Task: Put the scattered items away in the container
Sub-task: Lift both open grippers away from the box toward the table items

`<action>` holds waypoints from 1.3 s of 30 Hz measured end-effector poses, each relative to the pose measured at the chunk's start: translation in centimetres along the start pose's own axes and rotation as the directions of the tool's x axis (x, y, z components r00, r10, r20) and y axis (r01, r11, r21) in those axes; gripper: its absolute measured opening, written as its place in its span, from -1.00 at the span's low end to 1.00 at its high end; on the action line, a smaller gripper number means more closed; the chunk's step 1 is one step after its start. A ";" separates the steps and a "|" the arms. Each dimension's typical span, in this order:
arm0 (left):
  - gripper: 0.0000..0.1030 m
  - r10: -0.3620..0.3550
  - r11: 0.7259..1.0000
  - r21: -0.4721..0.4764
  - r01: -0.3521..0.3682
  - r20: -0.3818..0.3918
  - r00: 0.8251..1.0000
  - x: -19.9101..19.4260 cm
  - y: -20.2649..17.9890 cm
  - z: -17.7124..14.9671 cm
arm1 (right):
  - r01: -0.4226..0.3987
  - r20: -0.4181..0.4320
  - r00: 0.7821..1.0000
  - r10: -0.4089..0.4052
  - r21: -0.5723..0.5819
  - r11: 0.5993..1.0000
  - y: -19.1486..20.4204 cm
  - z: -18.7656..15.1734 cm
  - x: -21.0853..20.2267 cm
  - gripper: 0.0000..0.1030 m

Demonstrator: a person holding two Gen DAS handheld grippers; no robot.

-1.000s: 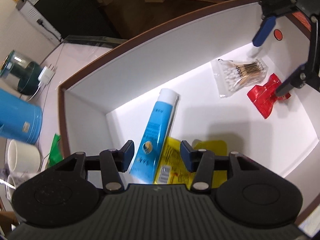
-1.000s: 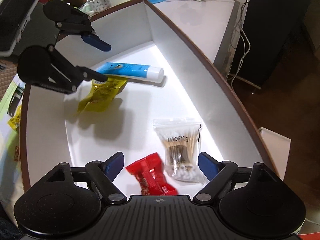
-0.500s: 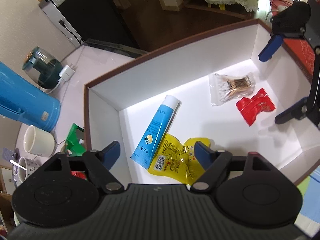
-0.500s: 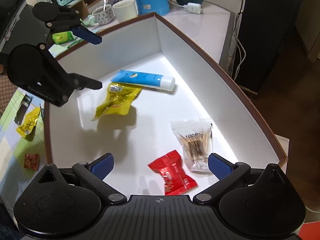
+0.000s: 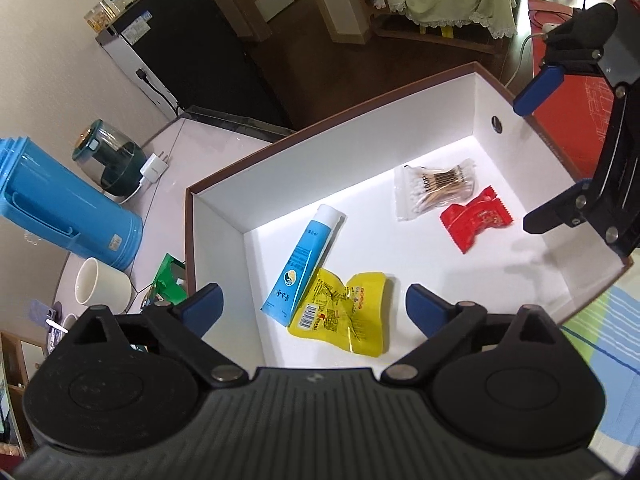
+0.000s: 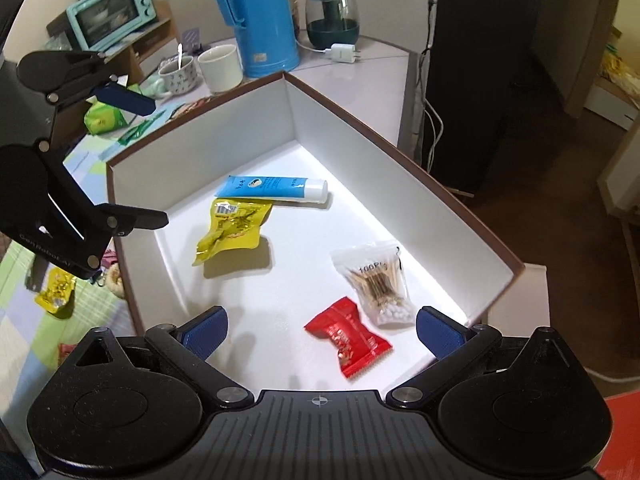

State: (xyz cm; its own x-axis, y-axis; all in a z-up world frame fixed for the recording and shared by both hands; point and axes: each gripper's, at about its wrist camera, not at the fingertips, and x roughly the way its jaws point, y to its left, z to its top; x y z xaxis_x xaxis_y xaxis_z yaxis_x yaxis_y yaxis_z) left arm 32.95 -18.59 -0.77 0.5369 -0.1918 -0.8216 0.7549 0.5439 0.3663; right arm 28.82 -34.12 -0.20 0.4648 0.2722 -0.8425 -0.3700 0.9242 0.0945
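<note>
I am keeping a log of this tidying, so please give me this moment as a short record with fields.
container: white box, brown rim
inside: blue tube, yellow packet, red packet, cotton swab bag
contact: tube end lies on yellow packet
outside: yellow packet on cloth
left tongs: open, holding nothing
right tongs: open, holding nothing

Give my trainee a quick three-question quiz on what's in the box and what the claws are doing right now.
1. True or false: the yellow packet overlaps the flat end of the blue tube.
2. Which item lies touching the cotton swab bag? A) blue tube B) red packet C) yellow packet
3. What are the left claw and right claw holding?

Key: 1 true; 2 B; 3 nothing, both open and empty above the white box.
</note>
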 end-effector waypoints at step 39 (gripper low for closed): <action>0.92 -0.045 0.993 -0.099 0.059 0.142 0.989 -8.5 -2.5 -6.7 | 0.126 0.127 0.979 -0.162 0.251 0.960 6.1 -5.2 -5.8 0.99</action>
State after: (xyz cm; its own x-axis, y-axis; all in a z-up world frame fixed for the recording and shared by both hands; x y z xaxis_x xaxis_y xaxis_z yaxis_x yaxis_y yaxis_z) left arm 23.96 -12.87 2.37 0.5506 -0.3303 -0.7667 0.7443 0.6100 0.2717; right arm 19.66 -31.40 2.45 0.6168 0.1506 -0.7726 -0.0946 0.9886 0.1171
